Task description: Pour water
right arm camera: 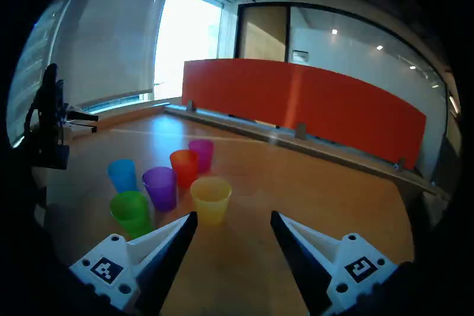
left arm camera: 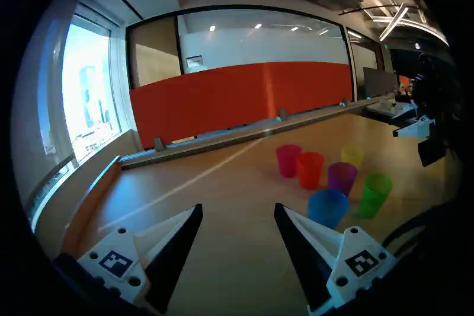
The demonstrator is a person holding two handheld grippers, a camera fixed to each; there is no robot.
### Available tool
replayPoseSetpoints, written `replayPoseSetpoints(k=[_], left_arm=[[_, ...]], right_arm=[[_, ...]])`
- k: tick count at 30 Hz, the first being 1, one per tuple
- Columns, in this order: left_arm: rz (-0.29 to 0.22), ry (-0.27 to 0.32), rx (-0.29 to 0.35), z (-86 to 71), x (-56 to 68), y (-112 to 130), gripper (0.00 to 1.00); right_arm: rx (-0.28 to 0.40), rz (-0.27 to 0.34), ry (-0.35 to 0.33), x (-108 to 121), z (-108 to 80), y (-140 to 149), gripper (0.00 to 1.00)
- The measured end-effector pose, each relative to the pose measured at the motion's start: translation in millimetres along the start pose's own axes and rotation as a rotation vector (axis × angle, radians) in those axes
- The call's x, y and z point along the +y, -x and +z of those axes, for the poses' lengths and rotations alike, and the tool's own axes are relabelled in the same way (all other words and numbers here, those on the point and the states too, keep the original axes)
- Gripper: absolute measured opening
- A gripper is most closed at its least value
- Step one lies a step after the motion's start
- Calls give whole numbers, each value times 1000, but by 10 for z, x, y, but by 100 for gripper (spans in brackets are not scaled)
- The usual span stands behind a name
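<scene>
White fingers (left arm camera: 151, 239) of left gripper (left arm camera: 237, 206) were spread, empty; right gripper (right arm camera: 233, 214) spread, empty too. Coloured cups (right arm camera: 160, 187) clustered on wooden table (right arm camera: 332, 197) just ahead; green cup (right arm camera: 131, 211) base hidden behind a finger; cup contents unclear.

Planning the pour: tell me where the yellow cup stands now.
In the right gripper view the yellow cup stands on the table, right of the purple cup and in front of the orange cup.

Yellow cup (right arm camera: 210, 197) looks like translucent plastic; table (right arm camera: 332, 197) glossy wood.
</scene>
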State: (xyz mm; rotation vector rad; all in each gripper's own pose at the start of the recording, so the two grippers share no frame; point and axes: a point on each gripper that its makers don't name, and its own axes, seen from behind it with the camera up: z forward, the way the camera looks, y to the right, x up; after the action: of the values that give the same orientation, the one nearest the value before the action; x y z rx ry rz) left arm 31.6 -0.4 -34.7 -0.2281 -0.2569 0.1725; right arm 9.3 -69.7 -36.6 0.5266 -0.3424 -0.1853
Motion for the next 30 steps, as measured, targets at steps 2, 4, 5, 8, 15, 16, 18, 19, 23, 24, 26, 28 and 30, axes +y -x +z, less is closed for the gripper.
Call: replayPoseSetpoints(k=[2,4,5,8,15,16,18,19,23,24,26,28,30], left_arm=[[-32,-16,31,-31,-30,-54,89],[-61,-25,57,-59,-48,-97,89],[-78,-28,70,-74,-54,-116,89],[-110,-34,95,-106,-67,-151,89],[-118,-71,129,-142,-137,-184,89],[-116,-75,132,-144,-144,-192,89],[-112,-83,139,-147,-158,-210,89],[-112,-90,147,-153,-168,-223,89],[-115,-109,176,-169,-192,-274,89],[-116,-112,182,-170,-194,-284,89],[-120,-118,194,-165,-202,-307,89],[-126,-123,206,-158,-206,-329,89],[-135,-128,219,-146,-209,-352,89]], right_arm=[[17,8,19,22,11,-21,96],[31,13,40,47,18,-44,96],[38,16,53,63,20,-59,96],[68,19,97,129,26,-119,96],[148,37,207,290,17,-265,96],[157,44,218,312,18,-275,96],[176,58,241,359,20,-297,96],[183,67,248,371,17,-304,96],[217,107,283,433,-9,-350,96],[226,117,292,450,-17,-364,96],[247,134,322,508,-48,-396,96],[267,148,351,561,-79,-418,96],[289,162,382,615,-115,-433,96]])
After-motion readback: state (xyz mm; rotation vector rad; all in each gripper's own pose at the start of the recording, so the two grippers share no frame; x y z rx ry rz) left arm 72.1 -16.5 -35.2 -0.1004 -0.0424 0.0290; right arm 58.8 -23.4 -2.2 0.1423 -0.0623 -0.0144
